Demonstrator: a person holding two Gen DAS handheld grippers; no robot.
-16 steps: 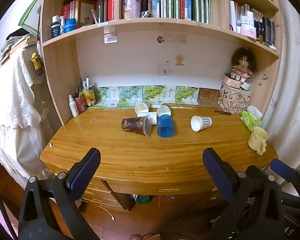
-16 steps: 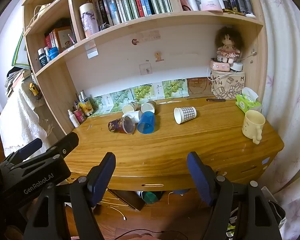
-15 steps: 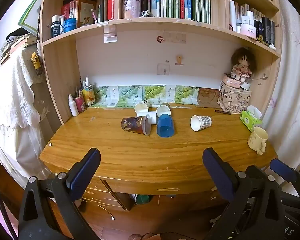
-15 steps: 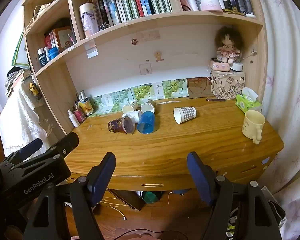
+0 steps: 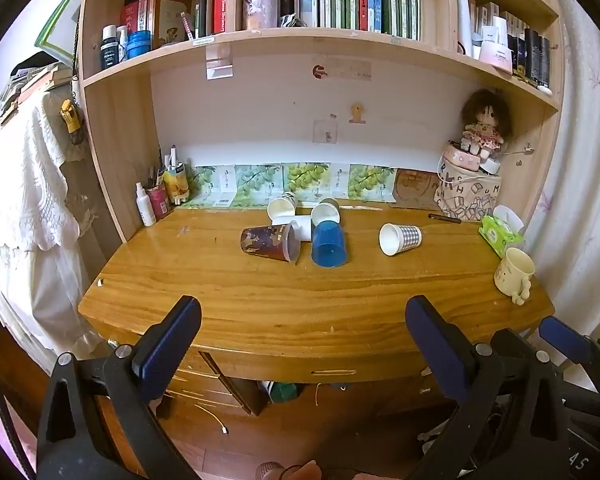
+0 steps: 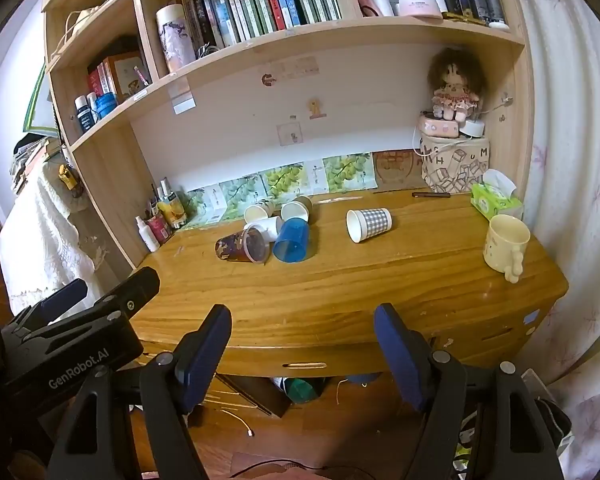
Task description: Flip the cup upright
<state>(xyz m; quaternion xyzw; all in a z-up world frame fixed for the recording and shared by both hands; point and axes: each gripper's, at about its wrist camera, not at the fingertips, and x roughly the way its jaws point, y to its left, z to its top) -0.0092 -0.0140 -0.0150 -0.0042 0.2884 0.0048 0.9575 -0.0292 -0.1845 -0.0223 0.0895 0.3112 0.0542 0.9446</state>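
Several cups lie on their sides on the wooden desk (image 5: 284, 304): a dark patterned cup (image 5: 269, 242), a blue plastic cup (image 5: 329, 245), a checked paper cup (image 5: 401, 238) and white paper cups (image 5: 283, 209) behind them. They also show in the right wrist view: the patterned cup (image 6: 241, 249), the blue cup (image 6: 292, 241), the checked cup (image 6: 369, 224). My left gripper (image 5: 302, 318) is open and empty, in front of the desk's near edge. My right gripper (image 6: 302, 334) is open and empty, also short of the desk edge.
A cream mug (image 5: 514, 272) stands upright at the desk's right end, beside a green tissue pack (image 5: 500, 234). Bottles and a pen holder (image 5: 160, 196) stand at the back left. A doll on a box (image 5: 470, 184) is at the back right. Shelves hang overhead.
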